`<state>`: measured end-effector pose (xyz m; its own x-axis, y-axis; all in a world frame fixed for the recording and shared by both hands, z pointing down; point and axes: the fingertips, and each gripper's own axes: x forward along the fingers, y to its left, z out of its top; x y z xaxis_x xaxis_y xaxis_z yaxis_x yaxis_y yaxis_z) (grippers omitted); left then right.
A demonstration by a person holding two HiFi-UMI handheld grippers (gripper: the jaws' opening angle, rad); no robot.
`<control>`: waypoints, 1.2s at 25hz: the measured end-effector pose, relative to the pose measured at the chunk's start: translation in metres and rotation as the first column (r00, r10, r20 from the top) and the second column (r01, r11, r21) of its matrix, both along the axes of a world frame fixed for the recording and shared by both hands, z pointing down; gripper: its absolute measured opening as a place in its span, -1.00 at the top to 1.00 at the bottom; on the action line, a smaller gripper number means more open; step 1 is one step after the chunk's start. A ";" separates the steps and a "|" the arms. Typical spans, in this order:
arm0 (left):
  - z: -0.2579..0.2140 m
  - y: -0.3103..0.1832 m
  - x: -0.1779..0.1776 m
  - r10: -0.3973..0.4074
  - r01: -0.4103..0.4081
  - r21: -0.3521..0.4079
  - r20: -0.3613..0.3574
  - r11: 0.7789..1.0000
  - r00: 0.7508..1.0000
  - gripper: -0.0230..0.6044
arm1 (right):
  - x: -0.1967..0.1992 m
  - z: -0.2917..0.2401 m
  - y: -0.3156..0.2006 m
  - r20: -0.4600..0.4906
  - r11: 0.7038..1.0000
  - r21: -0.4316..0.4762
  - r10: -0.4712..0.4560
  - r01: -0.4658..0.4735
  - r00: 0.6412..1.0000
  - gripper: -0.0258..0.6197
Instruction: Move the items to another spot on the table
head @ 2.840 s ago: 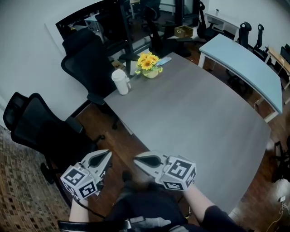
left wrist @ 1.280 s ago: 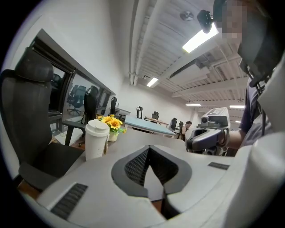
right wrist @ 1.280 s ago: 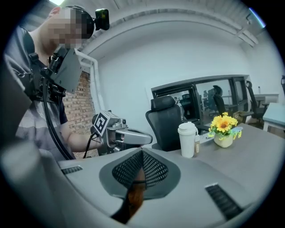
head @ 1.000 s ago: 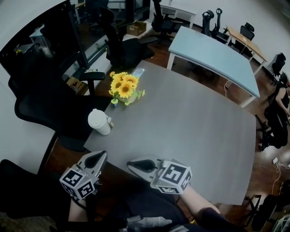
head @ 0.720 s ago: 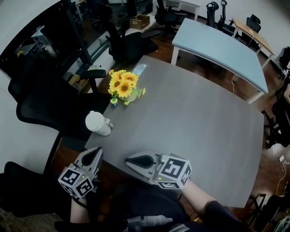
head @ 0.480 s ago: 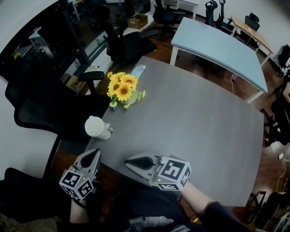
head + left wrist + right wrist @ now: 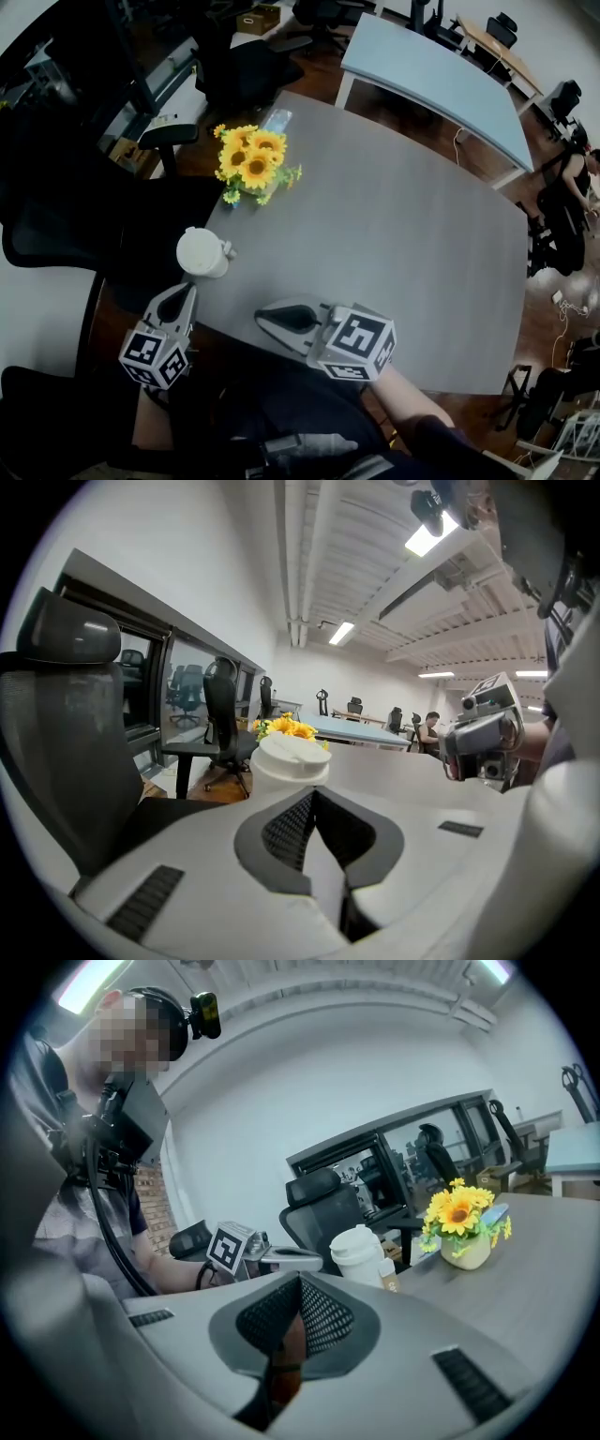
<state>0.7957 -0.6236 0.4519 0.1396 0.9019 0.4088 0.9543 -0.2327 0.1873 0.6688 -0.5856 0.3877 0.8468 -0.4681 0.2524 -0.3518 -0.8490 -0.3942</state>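
Head view is showing us both tools low at the near edge of the grey table (image 7: 403, 244). We are carrying nothing. The left gripper (image 7: 179, 292) and the right gripper (image 7: 270, 320) are each holding their jaws pressed together with nothing between them, and both gripper views are confirming it. The white lidded cup (image 7: 202, 253) is standing upright near the table's left edge, just beyond the left gripper's tip. The sunflowers (image 7: 248, 167) are sitting further along that edge in a small pale pot (image 7: 466, 1252), apart from the cup.

We are judging the cup to be light and thin-walled, likely to dent under a hard squeeze. We are planning to take it round the body below the lid, with the jaws opened wide first. The pot is looking stiff, perhaps breakable, and top-heavy under the blooms, so we are favouring a hold on the pot rather than the stems.

We are not managing to tell whether the cup is holding liquid. A small tan thing (image 7: 230, 249) beside it is staying unclear. A flat bluish item (image 7: 277, 119) behind the flowers is partly screened. In the left gripper view the jaws are covering the cup's lower body.
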 end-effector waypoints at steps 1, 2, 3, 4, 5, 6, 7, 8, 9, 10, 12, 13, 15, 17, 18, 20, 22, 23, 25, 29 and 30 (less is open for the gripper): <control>0.003 -0.001 0.003 0.002 -0.002 0.009 -0.008 1.000 1.000 0.90 | 0.003 0.001 0.000 0.008 1.000 0.000 0.002 -0.002 1.000 0.96; 0.007 -0.002 0.006 0.001 -0.001 0.018 -0.017 1.000 1.000 0.89 | 0.005 0.002 -0.001 0.013 1.000 0.000 0.002 -0.002 1.000 0.96; 0.011 -0.002 0.008 -0.003 0.003 0.024 -0.023 1.000 1.000 0.89 | 0.007 0.004 -0.001 0.015 1.000 -0.001 0.000 0.000 1.000 0.96; 0.015 -0.002 0.009 -0.008 0.009 0.030 -0.024 1.000 1.000 0.82 | 0.009 0.005 -0.001 0.016 1.000 -0.002 -0.004 0.004 1.000 0.96; 0.020 -0.003 0.010 -0.014 0.015 0.035 -0.020 0.999 1.000 0.71 | 0.010 0.007 -0.001 0.020 1.000 -0.005 -0.009 0.009 1.000 0.96; 0.025 -0.004 0.011 -0.021 0.022 0.041 -0.014 0.999 1.000 0.58 | 0.011 0.009 -0.001 0.027 1.000 -0.009 -0.015 0.015 1.000 0.96; 0.030 -0.004 0.011 -0.028 0.029 0.046 -0.008 0.999 1.000 0.47 | 0.011 0.010 0.000 0.032 1.000 -0.012 -0.020 0.020 0.999 0.96; 0.036 -0.004 0.012 -0.034 0.035 0.052 -0.006 0.998 0.999 0.33 | 0.011 0.010 0.000 0.034 1.000 -0.012 -0.024 0.024 0.999 0.96; 0.041 -0.003 0.013 -0.039 0.039 0.058 -0.007 0.998 0.999 0.13 | 0.010 0.011 0.001 0.034 1.000 -0.011 -0.026 0.027 0.999 0.96; 0.046 -0.001 0.015 -0.044 0.045 0.064 -0.014 0.997 0.999 -0.06 | 0.009 0.011 0.003 0.036 1.000 -0.012 -0.028 0.028 0.999 0.96; 0.054 0.005 0.020 -0.066 0.068 0.073 -0.039 0.995 0.997 -0.23 | 0.006 0.012 0.007 0.038 1.000 -0.011 -0.025 0.026 0.999 0.96; 0.058 0.008 0.023 -0.077 0.081 0.077 -0.053 0.994 0.996 -0.33 | 0.003 0.013 0.010 0.039 1.000 -0.010 -0.021 0.022 0.999 0.96; 0.063 0.016 0.027 -0.087 0.093 0.080 -0.072 0.992 0.994 -0.49 | -0.001 0.014 0.016 0.048 1.000 -0.009 -0.010 0.010 0.999 0.96; 0.071 0.026 0.029 -0.080 0.086 0.082 -0.073 0.993 0.994 -0.53 | -0.004 0.017 0.022 0.058 1.000 -0.007 0.001 0.000 0.998 0.96; 0.076 0.031 0.029 -0.073 0.078 0.087 -0.067 0.993 0.995 -0.53 | -0.005 0.018 0.024 0.063 1.000 -0.008 0.004 -0.004 0.998 0.96; 0.086 0.040 0.028 -0.064 0.069 0.094 -0.056 0.993 0.996 -0.53 | -0.006 0.018 0.028 0.065 1.000 -0.005 0.011 -0.010 0.998 0.96; 0.091 0.046 0.031 -0.073 0.079 0.095 -0.066 0.992 0.995 -0.53 | -0.006 0.016 0.032 0.060 1.000 -0.002 0.021 -0.021 0.998 0.96; 0.092 0.048 0.033 -0.080 0.087 0.094 -0.075 0.992 0.994 -0.53 | -0.006 0.014 0.034 0.059 1.000 -0.005 0.027 -0.027 0.998 0.96; 0.094 0.055 0.037 -0.084 0.092 0.088 -0.084 0.992 0.993 -0.53 | -0.008 0.014 0.040 0.059 0.999 -0.008 0.043 -0.042 0.997 0.96; 0.105 0.068 0.039 -0.063 0.072 0.095 -0.092 0.993 0.994 -0.53 | -0.015 0.022 0.049 0.086 0.998 -0.017 0.063 -0.062 0.994 0.96; 0.106 0.070 0.039 -0.061 0.070 0.097 -0.092 0.993 0.994 -0.53 | -0.015 0.023 0.049 0.092 0.998 -0.020 0.063 -0.061 0.994 0.96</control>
<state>0.8344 -0.5535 0.5584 0.2368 0.8449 0.4797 0.9482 -0.3086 0.0756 0.6534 -0.5362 0.4104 0.8465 -0.4106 0.3390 -0.2610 -0.8749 -0.4079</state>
